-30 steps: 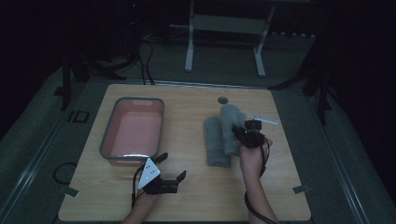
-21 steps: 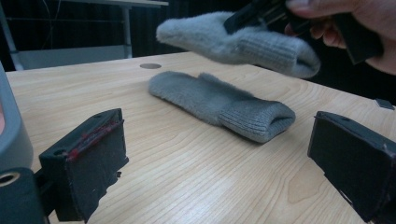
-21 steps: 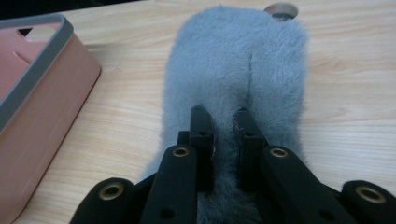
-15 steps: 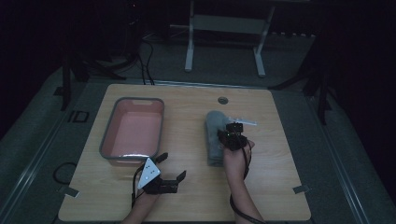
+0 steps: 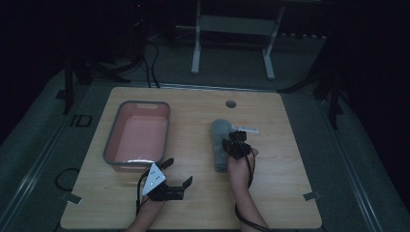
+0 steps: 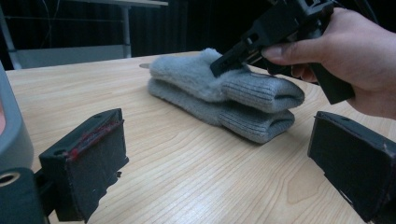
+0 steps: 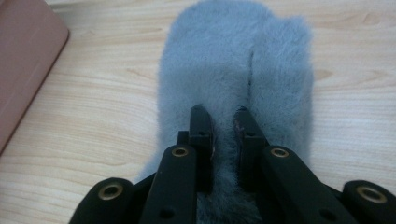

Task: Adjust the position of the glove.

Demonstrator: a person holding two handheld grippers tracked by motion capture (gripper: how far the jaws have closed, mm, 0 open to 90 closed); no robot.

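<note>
Two fuzzy grey socks (image 5: 220,140) lie stacked lengthwise right of the table's middle; in the left gripper view the socks (image 6: 219,88) show one on top of the other. My right gripper (image 5: 236,142) points down onto the near half of the top sock. Its jaws are shut, pinching a fold of the sock's (image 7: 233,60) grey pile in the right gripper (image 7: 224,121) view. My left gripper (image 5: 177,171) rests low near the front edge, open and holding nothing. Its view looks across the bare wood at the socks and the right gripper (image 6: 243,51) in a hand.
A grey-rimmed pink tub (image 5: 138,104) stands at the table's left, just beyond my left gripper; its wall (image 6: 9,130) edges the left gripper view. A small round hole (image 5: 230,103) sits near the table's far edge. Bare wood (image 5: 290,183) lies right of the socks.
My right gripper has moved left and lower with the top sock's fabric, and the grey bundle now looks narrower. The left gripper has stayed where it was.
</note>
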